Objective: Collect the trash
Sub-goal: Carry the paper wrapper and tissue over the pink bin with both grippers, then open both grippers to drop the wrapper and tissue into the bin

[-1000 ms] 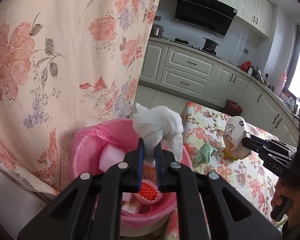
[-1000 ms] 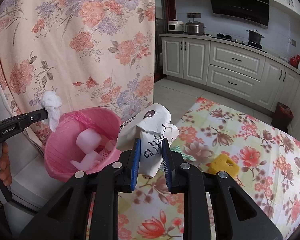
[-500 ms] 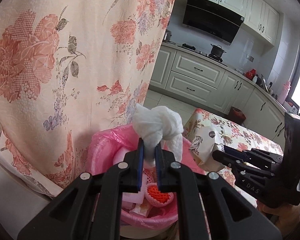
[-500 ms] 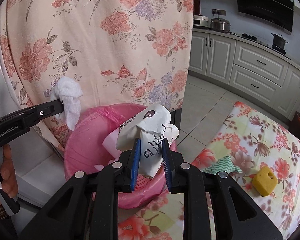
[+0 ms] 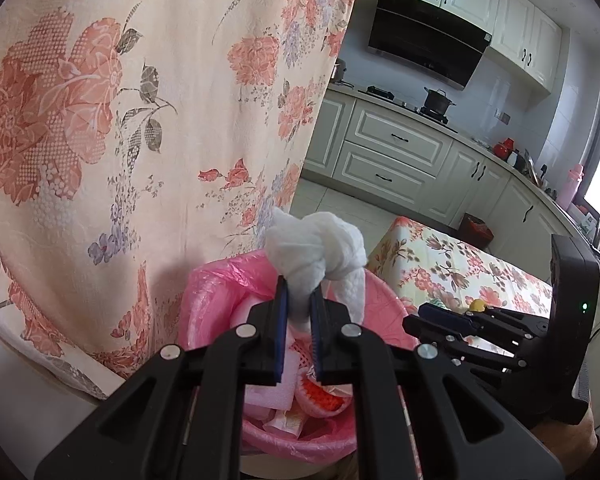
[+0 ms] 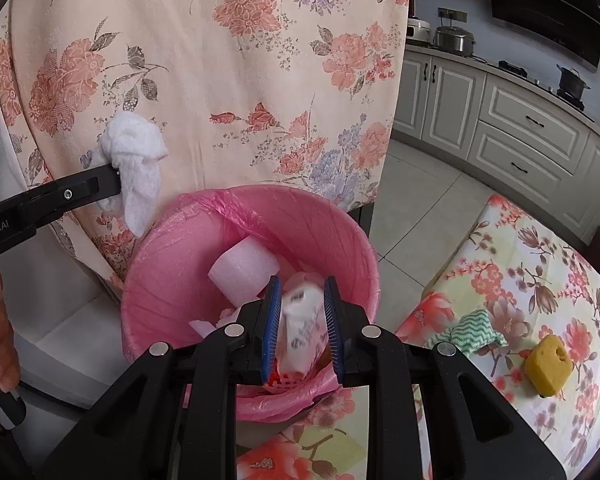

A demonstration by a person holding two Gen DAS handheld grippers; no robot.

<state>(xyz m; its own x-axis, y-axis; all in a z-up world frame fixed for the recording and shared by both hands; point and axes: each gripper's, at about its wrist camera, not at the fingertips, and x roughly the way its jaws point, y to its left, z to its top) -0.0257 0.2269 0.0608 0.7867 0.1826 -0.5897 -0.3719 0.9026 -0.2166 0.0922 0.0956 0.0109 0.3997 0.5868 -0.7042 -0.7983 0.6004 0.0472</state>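
Note:
A pink-lined trash bin (image 6: pixel 160 280) stands beside the floral-cloth table; it also shows in the left wrist view (image 5: pixel 204 292). My left gripper (image 5: pixel 299 304) is shut on a crumpled white tissue (image 5: pixel 316 248), held above the bin's near-left rim; the tissue also shows in the right wrist view (image 6: pixel 134 152). My right gripper (image 6: pixel 302 308) is open over the bin. A crumpled white printed paper wrapper (image 6: pixel 302 328) lies loose between and below its fingers, inside the bin. The right gripper also shows in the left wrist view (image 5: pixel 428 316).
The bin holds white foam pieces (image 6: pixel 244 270) and a red-orange net item (image 5: pixel 320 398). A yellow sponge (image 6: pixel 548 364) and a green-white zigzag cloth (image 6: pixel 472 330) lie on the floral table (image 6: pixel 540 264). A floral curtain (image 6: pixel 220 60) hangs behind the bin. Kitchen cabinets stand beyond.
My right gripper moved over the bin and opened, letting the paper wrapper go into the bin. My left gripper still holds the tissue and has come closer over the bin.

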